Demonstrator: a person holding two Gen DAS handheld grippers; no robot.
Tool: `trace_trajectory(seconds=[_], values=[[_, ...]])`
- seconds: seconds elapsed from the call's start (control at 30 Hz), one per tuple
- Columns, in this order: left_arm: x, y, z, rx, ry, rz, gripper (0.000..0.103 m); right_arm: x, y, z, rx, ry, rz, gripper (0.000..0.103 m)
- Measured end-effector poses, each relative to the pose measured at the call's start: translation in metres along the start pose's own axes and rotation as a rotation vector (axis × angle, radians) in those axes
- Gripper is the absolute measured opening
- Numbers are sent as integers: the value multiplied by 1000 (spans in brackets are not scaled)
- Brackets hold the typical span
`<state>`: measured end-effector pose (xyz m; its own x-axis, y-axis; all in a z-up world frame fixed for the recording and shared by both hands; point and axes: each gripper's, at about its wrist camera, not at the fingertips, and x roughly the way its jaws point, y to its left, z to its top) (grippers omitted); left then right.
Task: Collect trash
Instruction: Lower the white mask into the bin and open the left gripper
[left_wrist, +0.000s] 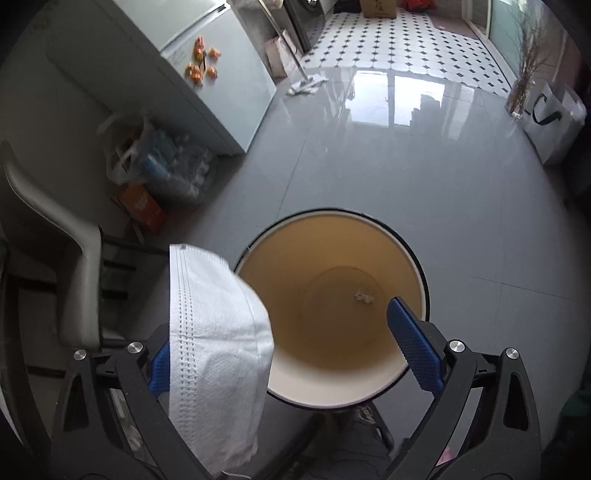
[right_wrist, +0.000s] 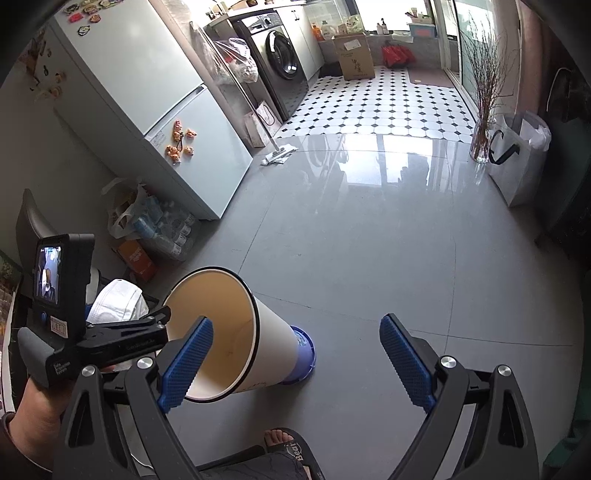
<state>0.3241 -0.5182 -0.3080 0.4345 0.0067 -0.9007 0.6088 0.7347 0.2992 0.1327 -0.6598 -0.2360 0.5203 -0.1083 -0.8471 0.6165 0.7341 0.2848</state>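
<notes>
A white face mask (left_wrist: 218, 339) hangs against the left finger of my left gripper (left_wrist: 284, 343), whose jaws stand wide apart directly above the open trash bin (left_wrist: 332, 306). The mask overlaps the bin's left rim. The bin is white outside and tan inside, with a few small white scraps (left_wrist: 364, 296) at its bottom. In the right wrist view the bin (right_wrist: 221, 332) stands on a blue base on the floor, left of centre, with the left gripper unit (right_wrist: 92, 332) and the mask (right_wrist: 116, 301) beside it. My right gripper (right_wrist: 295, 339) is open and empty, above the floor.
A fridge (right_wrist: 147, 110) stands at the left, with bagged water bottles (right_wrist: 162, 229) and an orange box (right_wrist: 138, 258) at its foot. A washing machine (right_wrist: 277, 62), a mop (right_wrist: 279, 153), a cardboard box (right_wrist: 354, 55), a vase of twigs (right_wrist: 484, 136) and a white shopping bag (right_wrist: 517, 158) line the floor edges. A sandalled foot (right_wrist: 284, 443) is below.
</notes>
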Motion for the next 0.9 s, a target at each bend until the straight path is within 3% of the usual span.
trace_trajectory(seconds=[0.07,0.1,0.2,0.27,0.3,0.33,0.37,0.43,0.53,0.67,0.9], values=[[1,4,2,-35,33,-31,51,-2,0,0,2,-6,4,89],[6,4,1,-37,80,-23,3,-3,-1,0,5,-7,3,89],[8,7,-5,-50,82,-42,2,-4,-7,0,26,-2,-1,89],[6,4,-7,-11,65,-15,5,-5,-9,0,31,-4,-4,89],[6,2,-6,-2,75,-7,31,-6,-10,0,29,-7,-9,89],[7,1,-6,-3,84,3,82,-7,-11,0,27,-6,-11,89],[3,0,-5,-9,62,17,97,-6,-12,0,28,-5,-12,89],[-7,1,-5,-6,-10,67,98,-6,-11,1,30,-3,-10,89],[-4,5,-3,-18,24,14,98,-7,-6,-1,18,-4,-7,89],[-7,4,-7,7,7,43,98,-5,-2,-3,16,2,-2,89],[-18,38,-19,-143,23,-65,98,-8,10,-1,-5,4,7,89]])
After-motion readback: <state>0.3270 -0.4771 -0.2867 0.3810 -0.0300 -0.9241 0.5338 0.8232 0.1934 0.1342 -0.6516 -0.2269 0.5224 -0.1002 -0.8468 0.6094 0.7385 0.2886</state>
